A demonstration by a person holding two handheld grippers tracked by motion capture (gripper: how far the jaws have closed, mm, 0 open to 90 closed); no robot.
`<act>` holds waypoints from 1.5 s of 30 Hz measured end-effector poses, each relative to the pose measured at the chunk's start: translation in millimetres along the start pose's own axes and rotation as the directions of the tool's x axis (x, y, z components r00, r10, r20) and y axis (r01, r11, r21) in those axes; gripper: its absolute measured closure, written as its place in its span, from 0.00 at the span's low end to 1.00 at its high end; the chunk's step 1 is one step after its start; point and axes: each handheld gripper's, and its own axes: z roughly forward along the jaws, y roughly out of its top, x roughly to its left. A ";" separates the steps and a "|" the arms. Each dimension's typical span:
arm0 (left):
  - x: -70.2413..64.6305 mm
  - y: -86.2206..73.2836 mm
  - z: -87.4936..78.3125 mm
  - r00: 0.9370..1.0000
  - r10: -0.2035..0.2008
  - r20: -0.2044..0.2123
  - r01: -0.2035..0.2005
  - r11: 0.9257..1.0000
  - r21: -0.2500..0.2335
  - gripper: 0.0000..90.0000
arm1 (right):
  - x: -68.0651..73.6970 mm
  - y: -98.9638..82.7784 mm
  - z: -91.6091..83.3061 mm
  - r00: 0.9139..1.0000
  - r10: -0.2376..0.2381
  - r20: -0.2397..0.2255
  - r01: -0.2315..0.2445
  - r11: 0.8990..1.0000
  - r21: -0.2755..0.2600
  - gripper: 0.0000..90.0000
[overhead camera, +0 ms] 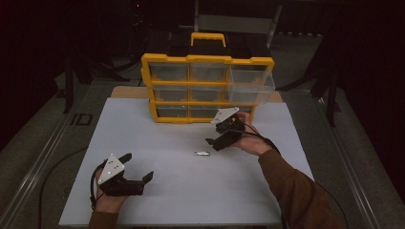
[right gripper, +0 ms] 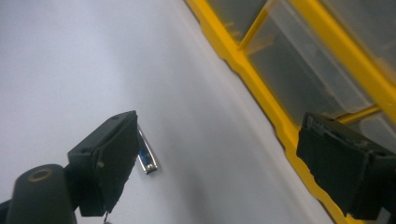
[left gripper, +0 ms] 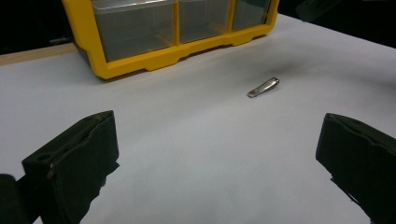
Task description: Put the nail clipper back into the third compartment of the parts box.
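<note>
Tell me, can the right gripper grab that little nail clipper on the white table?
Probably yes. The right gripper is open and close to the nail clipper, which lies alone on the white table with nothing between them.

- A yellow drawer organizer [overhead camera: 206,88] stands upright at the far edge of the white counter [overhead camera: 157,191], with clear plastic drawers in three rows.
- Its top-right drawer [overhead camera: 250,79] sticks out, pulled open.
- A yellow carry handle [overhead camera: 207,36] rises from the top.
- Beyond it, the room is dark.
</note>
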 end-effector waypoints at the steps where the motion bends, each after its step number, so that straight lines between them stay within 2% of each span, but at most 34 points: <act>1: 0.0 0.0 0.0 1.000 0.000 0.000 0.000 1.000 0.000 0.00 | 0.0 0.0 0.0 1.000 0.000 0.000 0.000 1.000 0.000 0.14; 16: 0.2 0.0 -0.8 1.000 0.001 -0.001 -0.001 1.000 -0.002 0.00 | 0.0 -5.7 27.1 0.998 -0.009 -0.055 0.014 0.995 0.101 0.15; 30: 0.5 -0.1 -1.2 1.000 0.002 0.000 -0.002 1.000 -0.004 0.00 | 10.1 -6.5 43.7 0.991 -0.012 -0.131 0.032 0.987 0.156 0.15; 37: 0.1 -0.1 -1.1 1.000 0.001 0.001 -0.001 1.000 -0.004 0.00 | 13.1 -6.4 52.7 0.988 -0.026 -0.151 0.052 0.983 0.174 0.15; 45: 0.1 -0.2 -1.0 1.000 0.001 0.001 -0.001 1.000 -0.003 0.00 | 15.5 -7.5 60.1 0.985 -0.022 -0.170 0.057 0.977 0.207 0.15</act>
